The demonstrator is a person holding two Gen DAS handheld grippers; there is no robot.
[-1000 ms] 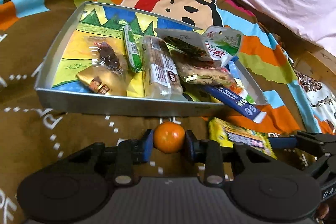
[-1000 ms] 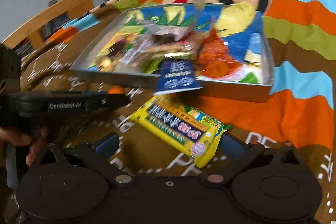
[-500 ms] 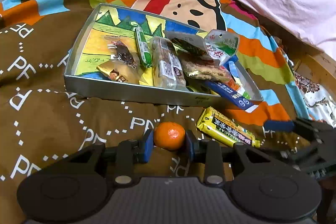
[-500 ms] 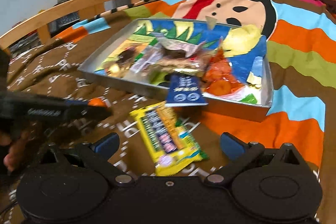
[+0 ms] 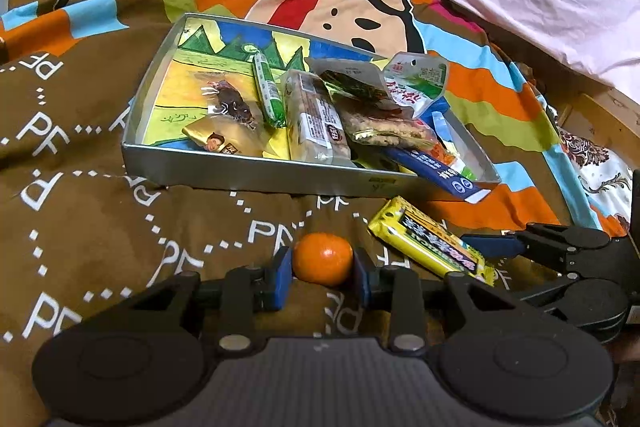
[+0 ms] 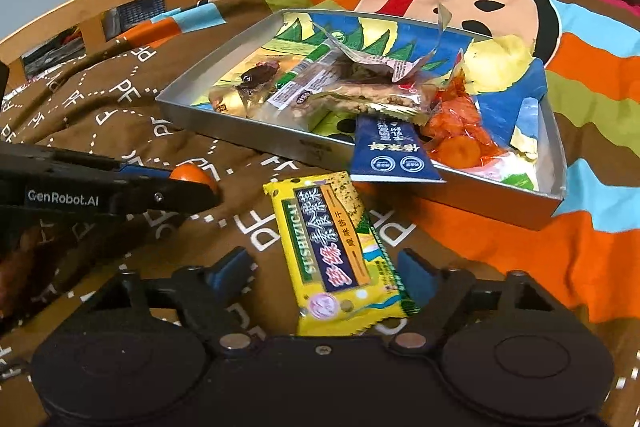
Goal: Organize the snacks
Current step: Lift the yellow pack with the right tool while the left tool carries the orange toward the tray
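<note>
Both left jaws pinch tangerine (image 5: 323,258).

Open bedspread (image 5: 100,227) left of crowded tray (image 5: 248,181); yellow packet (image 5: 430,241) rightward.

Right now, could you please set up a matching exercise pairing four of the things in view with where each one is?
Things:
1. tangerine
2. yellow packet
3. blue packet
4. green stick

Places:
A. lying inside the tray, wholly within its walls
B. on the blanket, between the open fingers of the right gripper
C. held in the left gripper
D. sticking out over the tray's front wall

Pairs: 1-C, 2-B, 3-D, 4-A
</note>
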